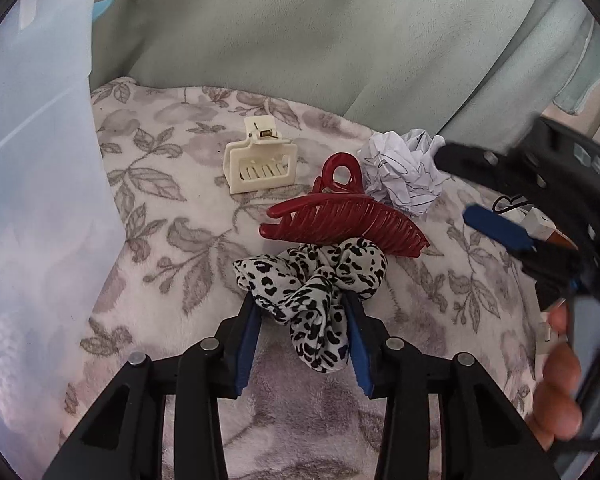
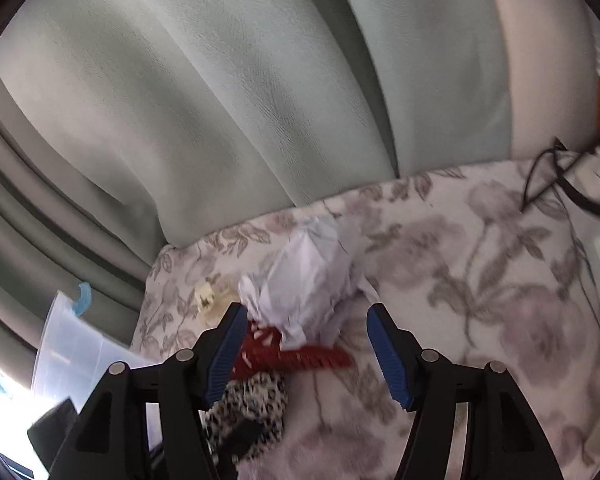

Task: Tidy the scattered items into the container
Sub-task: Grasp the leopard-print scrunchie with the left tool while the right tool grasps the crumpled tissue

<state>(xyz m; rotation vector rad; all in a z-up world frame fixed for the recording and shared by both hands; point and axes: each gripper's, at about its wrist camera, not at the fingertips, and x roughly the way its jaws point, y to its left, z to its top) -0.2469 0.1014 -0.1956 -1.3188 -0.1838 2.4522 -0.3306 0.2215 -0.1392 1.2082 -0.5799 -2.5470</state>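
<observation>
Currently left gripper (image 1: 304, 312) clenched on leopard scrunchie (image 1: 320, 280) on floral blanket (image 1: 160, 208); right gripper (image 2: 308, 344) released, near crumpled paper (image 2: 308, 276).

We see soft, even daylight, faint shadows. Left wrist view sharp centrally; right gripper (image 1: 496, 224) motion-blurred. Right wrist view smeared throughout, white glare lower left. Fisheye bending, dark vignette corners.

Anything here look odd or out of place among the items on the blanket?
Yes: a crumpled paper ball lies beside the red claw clip, trash among hair accessories. The cream clip and scrunchie, between the left gripper's fingers, look undamaged.
</observation>
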